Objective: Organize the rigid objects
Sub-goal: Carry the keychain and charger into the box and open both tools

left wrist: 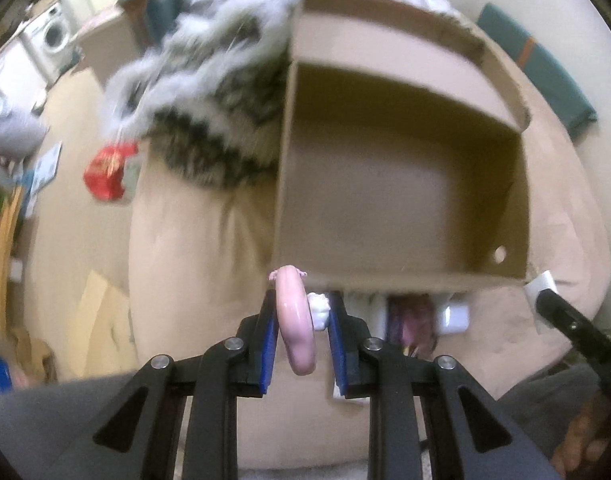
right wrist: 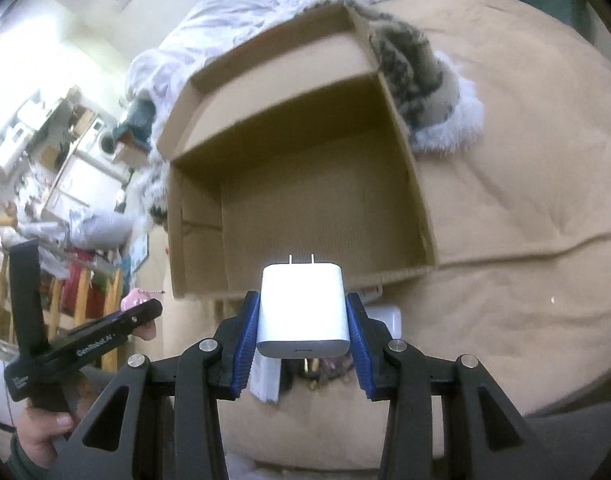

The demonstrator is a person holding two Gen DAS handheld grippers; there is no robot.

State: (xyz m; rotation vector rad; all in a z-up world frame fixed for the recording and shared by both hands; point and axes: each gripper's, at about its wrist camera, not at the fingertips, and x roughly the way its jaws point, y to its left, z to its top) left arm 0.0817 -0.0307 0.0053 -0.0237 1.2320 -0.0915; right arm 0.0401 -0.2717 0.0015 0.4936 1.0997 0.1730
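Left gripper (left wrist: 299,322): jaws narrow, clamped on glossy pink ring-shaped toy (left wrist: 294,320). Right gripper (right wrist: 303,320): jaws wider, gripping white plastic plug charger (right wrist: 303,312), prongs toward open brown cardboard box (right wrist: 297,184).

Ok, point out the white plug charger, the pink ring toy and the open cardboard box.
white plug charger (right wrist: 303,312): right wrist view, front face.
pink ring toy (left wrist: 294,320): left wrist view, outer rim.
open cardboard box (right wrist: 321,216): right wrist view, bare floor.
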